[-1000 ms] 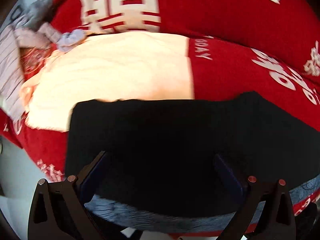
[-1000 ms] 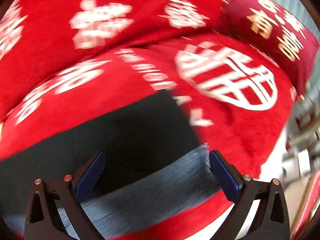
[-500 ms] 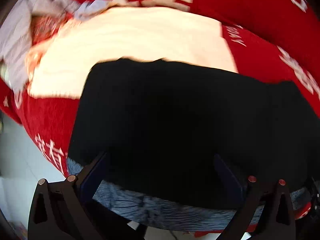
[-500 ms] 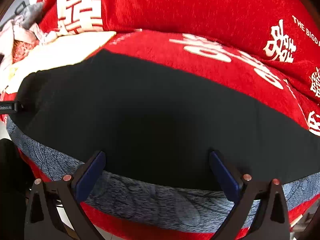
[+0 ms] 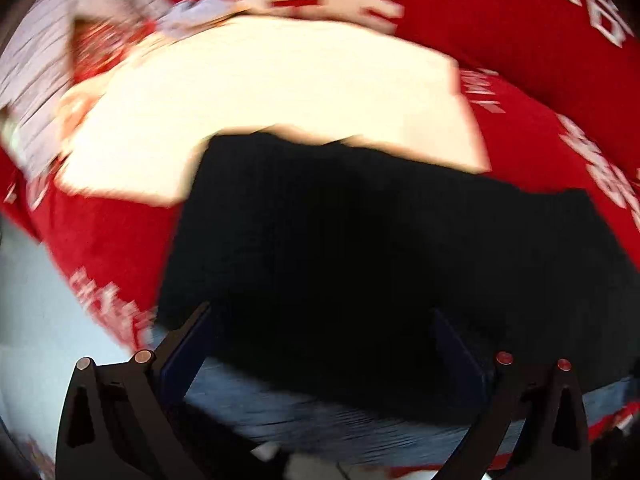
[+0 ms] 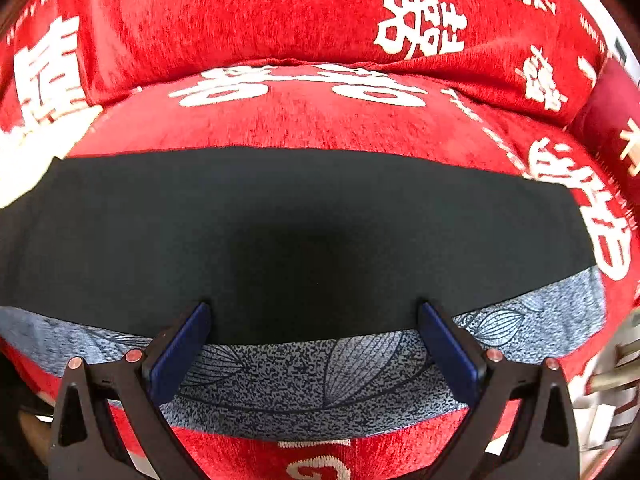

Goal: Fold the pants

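Observation:
The black pants (image 6: 304,224) lie flat in a wide band across the red sofa seat; they also fill the middle of the blurred left wrist view (image 5: 360,248). A grey leaf-patterned cloth (image 6: 320,376) lies under their near edge. My right gripper (image 6: 314,324) is open and empty, its blue pads either side of the pants' near edge. My left gripper (image 5: 320,332) is open and empty over the near edge at the pants' left end.
A cream cloth (image 5: 280,92) lies beyond the pants on the left, with a pile of striped and grey clothes (image 5: 48,68) past it. The red sofa backrest (image 6: 304,8) with white characters rises behind. A red cushion (image 6: 616,120) sits at right.
The right view has swung from the pants' right end across their middle and steadied. The left view has shifted and blurred over the left end. Both grippers stay open.

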Tool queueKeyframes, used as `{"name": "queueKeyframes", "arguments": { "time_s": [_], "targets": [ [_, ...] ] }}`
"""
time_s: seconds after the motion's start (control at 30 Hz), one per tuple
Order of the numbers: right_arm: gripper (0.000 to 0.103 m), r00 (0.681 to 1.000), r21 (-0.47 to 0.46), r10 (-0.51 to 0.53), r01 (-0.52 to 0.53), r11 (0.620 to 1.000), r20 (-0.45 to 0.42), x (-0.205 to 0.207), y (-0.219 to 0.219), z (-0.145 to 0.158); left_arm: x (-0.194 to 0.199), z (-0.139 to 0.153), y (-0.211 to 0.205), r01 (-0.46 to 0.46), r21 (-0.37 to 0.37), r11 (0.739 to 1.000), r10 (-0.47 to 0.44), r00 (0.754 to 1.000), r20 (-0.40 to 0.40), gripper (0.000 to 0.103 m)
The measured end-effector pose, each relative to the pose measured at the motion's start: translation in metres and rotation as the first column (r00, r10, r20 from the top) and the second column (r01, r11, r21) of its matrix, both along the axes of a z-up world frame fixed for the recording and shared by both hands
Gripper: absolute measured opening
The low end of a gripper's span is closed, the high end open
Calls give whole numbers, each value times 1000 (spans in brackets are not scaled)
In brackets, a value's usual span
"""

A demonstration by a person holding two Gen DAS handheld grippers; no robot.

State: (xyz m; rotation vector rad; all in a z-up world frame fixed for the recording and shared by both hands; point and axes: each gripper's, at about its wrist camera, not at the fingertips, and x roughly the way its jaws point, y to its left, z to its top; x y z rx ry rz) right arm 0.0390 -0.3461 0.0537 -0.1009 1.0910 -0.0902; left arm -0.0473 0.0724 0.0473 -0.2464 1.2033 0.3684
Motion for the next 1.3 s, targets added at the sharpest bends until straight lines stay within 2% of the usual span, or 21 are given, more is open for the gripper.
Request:
{"name": "queueKeyframes", "arguments": {
  "time_s": [0.1,0.2,0.23,0.33,0.5,0.6,0.67,0.7,0.77,0.83,0.9,1.0,1.1,1.17,1.23,1.3],
  "targets": [
    [103,999,-9,-47,47,999,8,2,6,7,37,11,-44,130,-2,991,-130,991,38,103],
    [103,998,9,23,-23,1000,64,4,32,23,70,-3,-71,180,32,983,-180,984,-14,103],
    [103,996,7,59,-59,998,71,6,43,27,77,-14,-71,167,53,985,-164,985,-49,103],
    [103,982,0,168,-169,986,83,24,82,34,77,-13,-56,102,-19,995,-103,993,-50,103],
    [103,956,28,283,-286,958,76,72,153,27,49,4,-37,93,63,994,-92,996,-22,103],
    [103,948,85,318,-318,944,18,105,193,6,43,-2,-18,54,85,995,-51,998,-43,103],
    [103,946,59,318,-315,947,-59,128,215,-20,36,-6,-8,32,35,999,-31,999,-43,103],
    [103,946,35,311,-309,950,-93,135,218,-30,33,-7,-6,28,22,999,-27,999,-37,103],
    [103,954,91,280,-271,958,-104,147,217,-35,33,-7,-6,39,37,999,-37,999,-30,103],
    [103,963,73,251,-245,967,-93,147,215,-23,33,-7,-10,43,48,998,-42,999,-28,103],
    [103,968,35,250,-249,968,-27,136,216,-4,34,-8,-11,41,47,998,-40,999,-22,103],
    [103,953,95,303,-302,948,10,117,223,12,33,-9,-11,39,49,998,-39,999,-8,103],
    [103,934,51,356,-354,934,-23,108,244,-3,34,-10,-11,39,45,998,-39,999,-3,103],
    [102,923,-6,364,-367,930,-123,107,249,-30,31,-9,-10,43,38,998,-42,999,-10,103],
    [103,939,16,334,-334,942,-79,103,242,-23,28,-7,-7,42,45,998,-41,999,-20,103],
    [103,940,22,333,-333,943,-67,92,240,-10,19,-2,-3,34,52,998,-33,999,-17,103]
  ]
}}
